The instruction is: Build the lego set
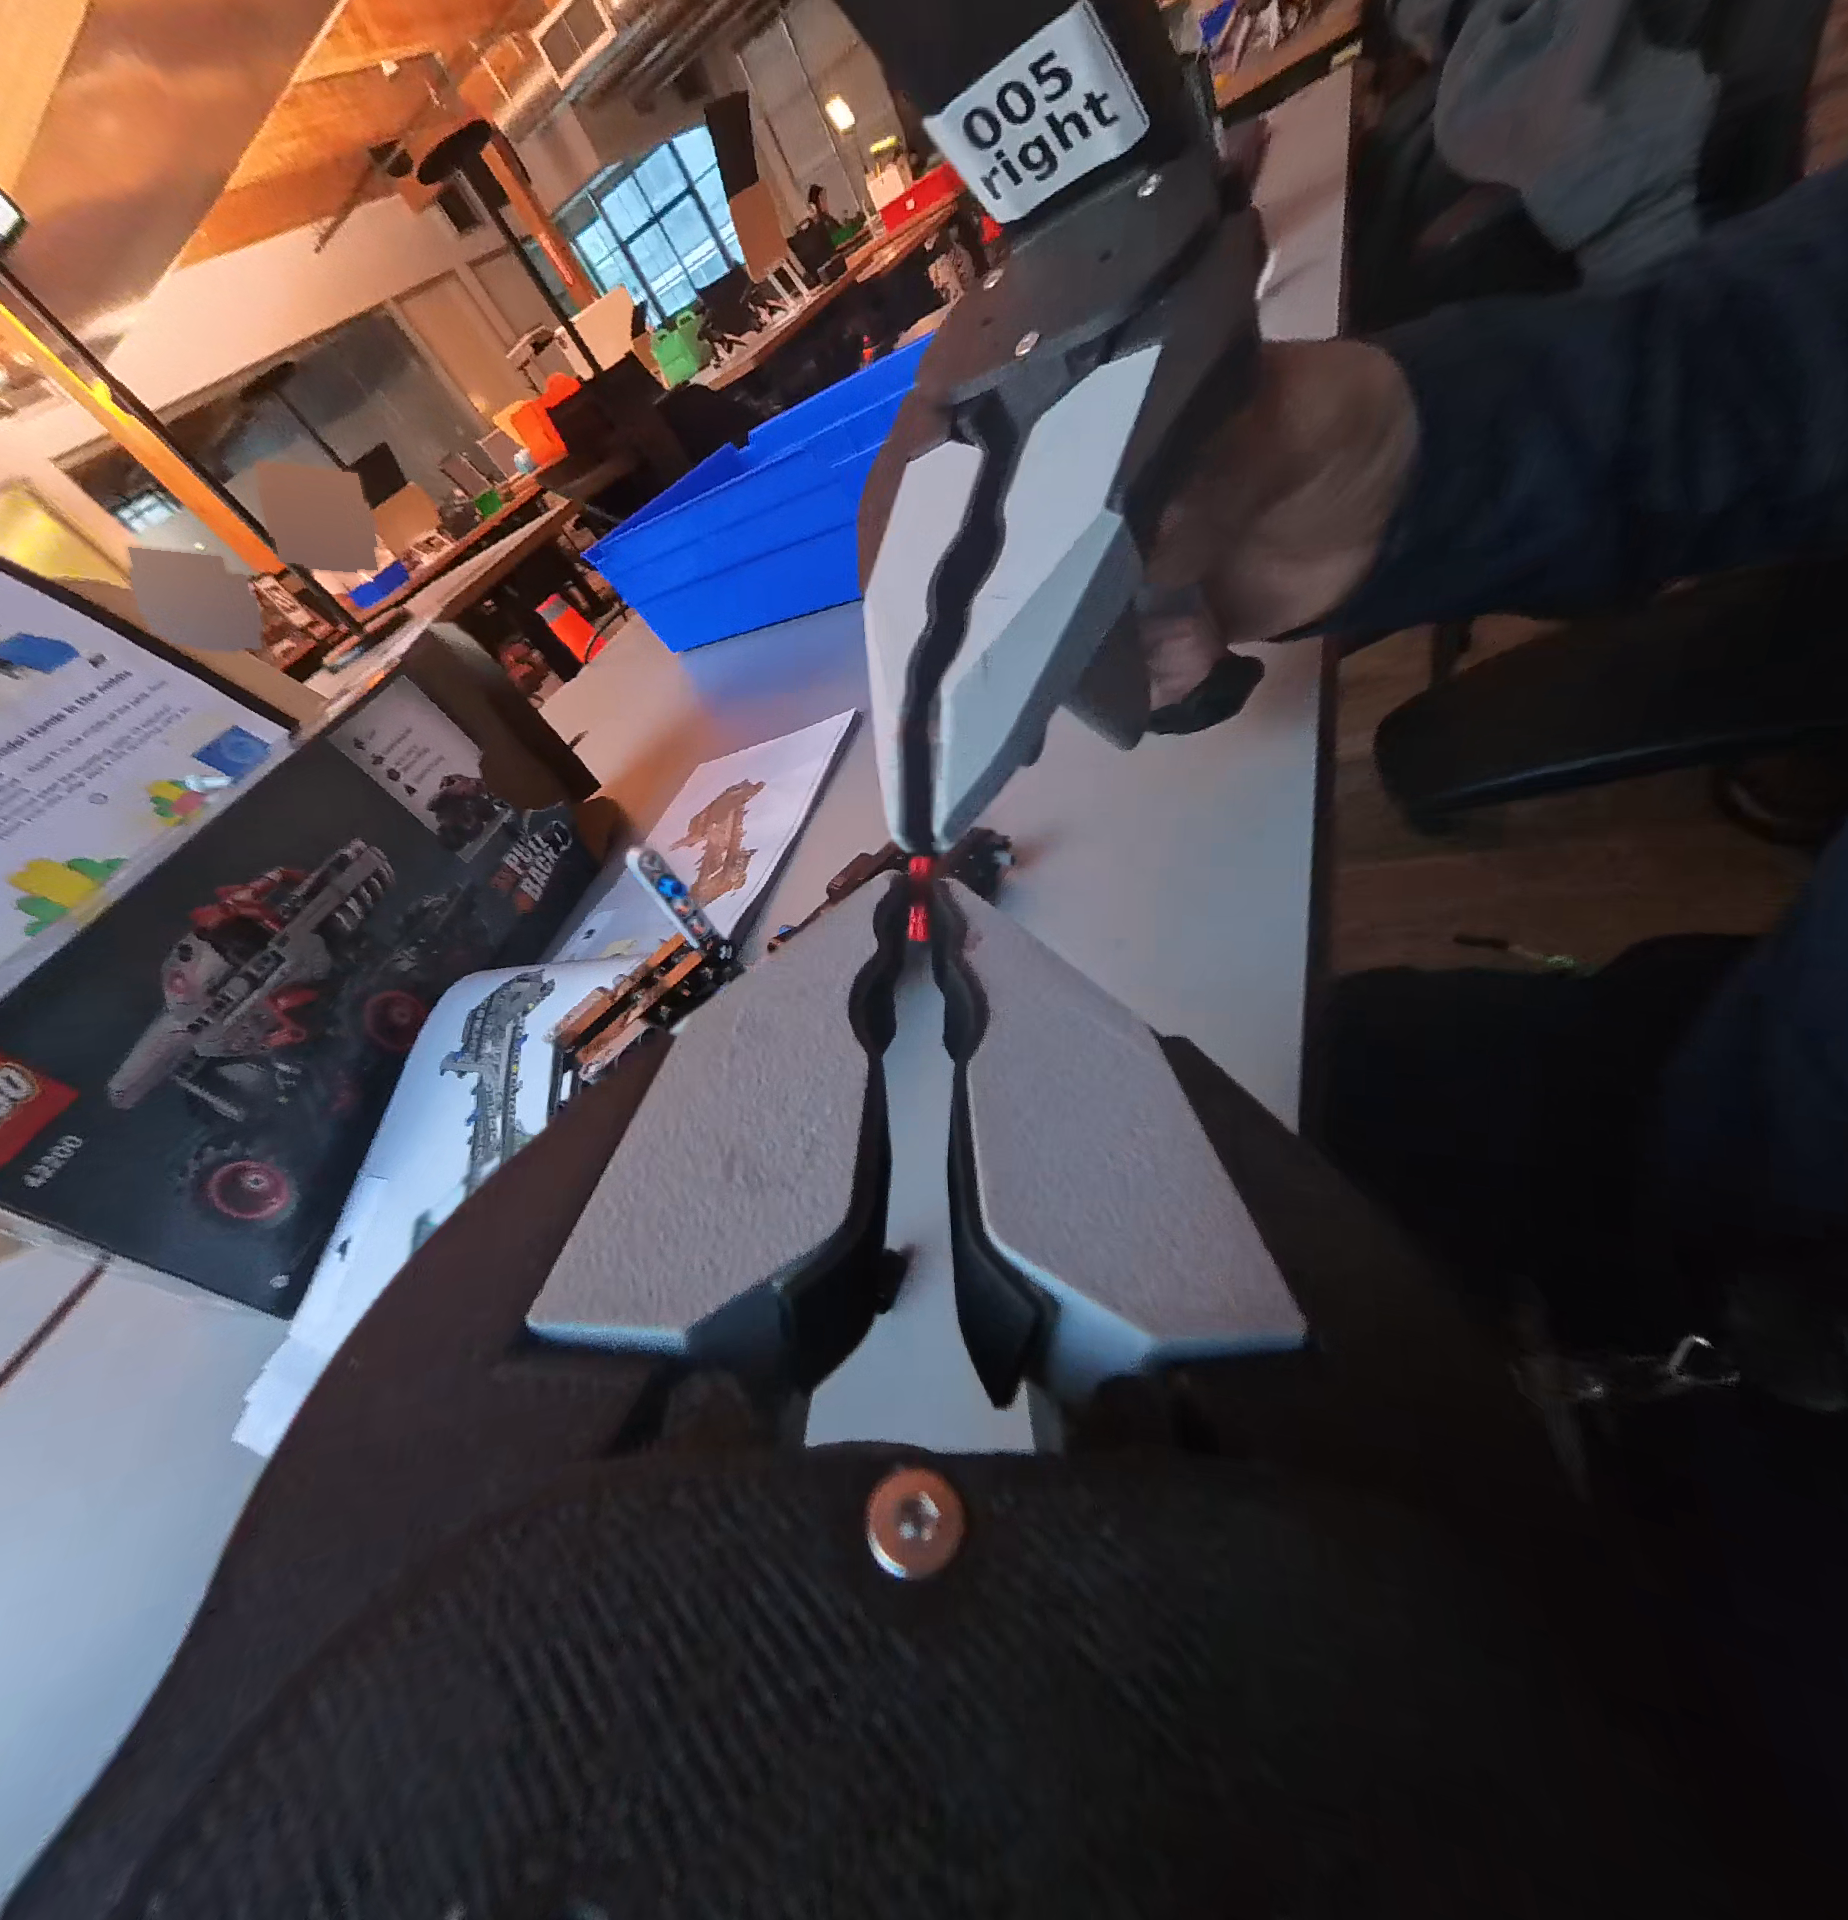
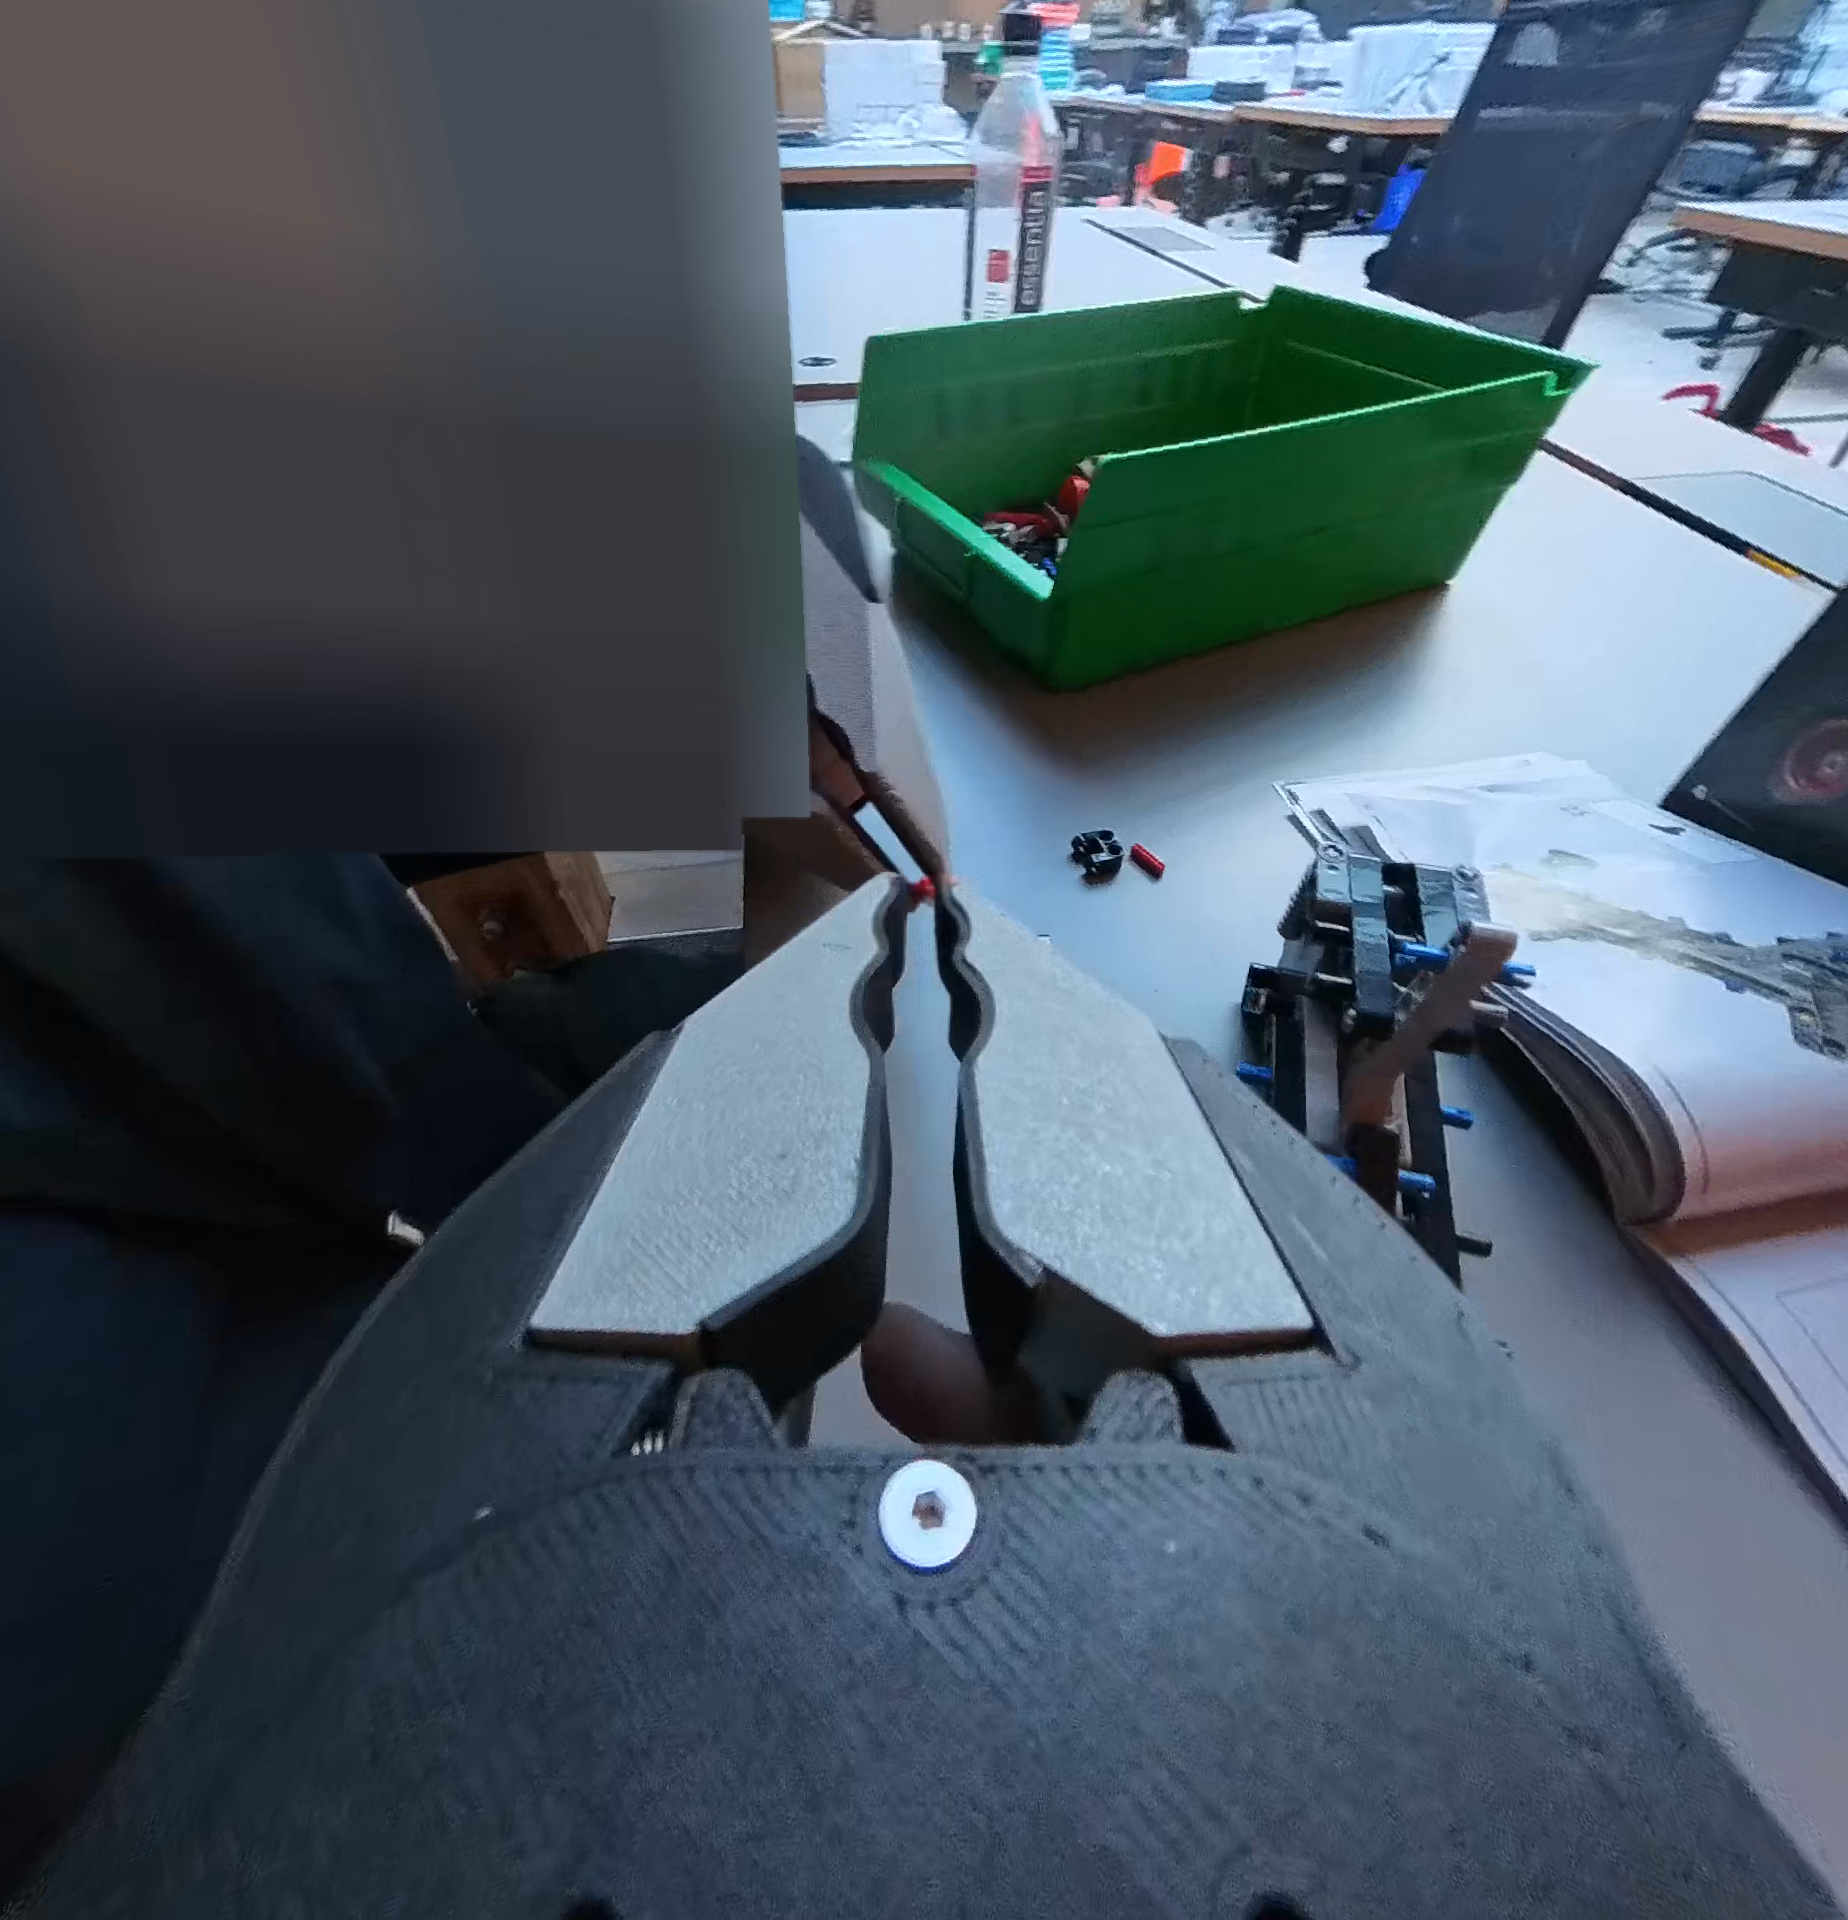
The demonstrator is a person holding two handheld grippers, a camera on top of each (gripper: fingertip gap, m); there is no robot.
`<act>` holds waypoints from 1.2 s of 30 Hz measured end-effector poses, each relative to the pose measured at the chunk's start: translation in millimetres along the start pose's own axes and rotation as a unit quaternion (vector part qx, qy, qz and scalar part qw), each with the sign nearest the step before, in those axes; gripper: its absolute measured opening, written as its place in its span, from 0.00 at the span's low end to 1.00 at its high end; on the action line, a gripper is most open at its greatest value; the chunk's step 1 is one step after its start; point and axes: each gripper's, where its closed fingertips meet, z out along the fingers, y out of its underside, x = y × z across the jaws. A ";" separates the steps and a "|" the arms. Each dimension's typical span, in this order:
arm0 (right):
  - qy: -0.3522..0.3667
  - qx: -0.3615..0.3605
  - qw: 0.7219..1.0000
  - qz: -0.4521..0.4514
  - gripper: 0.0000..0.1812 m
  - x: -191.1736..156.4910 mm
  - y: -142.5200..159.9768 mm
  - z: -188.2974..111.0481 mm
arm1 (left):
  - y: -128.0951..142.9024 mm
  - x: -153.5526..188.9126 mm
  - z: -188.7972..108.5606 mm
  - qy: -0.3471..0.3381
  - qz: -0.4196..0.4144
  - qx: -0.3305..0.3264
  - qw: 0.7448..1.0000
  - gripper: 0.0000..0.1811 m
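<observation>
**Grippers meet tip to tip over a small red piece**

Lego box (image 1: pixel 224 997), dark with a red-wheeled truck pictured on it, lies at the far left of the left wrist view, with an open instruction booklet (image 1: pixel 484 1049) beside it and a partly built dark frame (image 1: pixel 650 987) resting against the pages. Farther back sits a blue bin (image 1: pixel 754 530). At centre, the left gripper (image 1: pixel 918 920) has its tips pinched on a small red piece (image 1: pixel 918 914), while the right gripper (image 1: pixel 925 842) comes down from above, its tips clamped on the same piece's upper end above the grey table (image 1: pixel 1159 883).

In the right wrist view, the right gripper (image 2: pixel 925 888) nips the red piece (image 2: pixel 922 886) at its tips. To the right lie a loose black connector (image 2: pixel 1096 854) and red pin (image 2: pixel 1146 858), behind them a green bin (image 2: pixel 1190 499) holding mixed parts, then the frame (image 2: pixel 1367 1039) with blue pins against the booklet (image 2: pixel 1730 1039).
</observation>
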 end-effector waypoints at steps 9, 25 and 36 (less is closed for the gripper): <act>0.015 0.007 0.996 0.087 0.01 0.6 5.4 5.6 | 2.0 1.4 2.2 -0.060 0.114 -0.049 0.990 0.00; 0.032 0.016 0.994 0.105 0.00 12.8 2.9 3.7 | 13.8 -6.0 2.8 -0.064 0.042 -0.072 0.994 0.04; 0.027 0.006 0.995 0.091 0.00 10.5 2.7 8.6 | 13.4 -8.6 2.3 -0.074 0.044 -0.080 0.993 0.00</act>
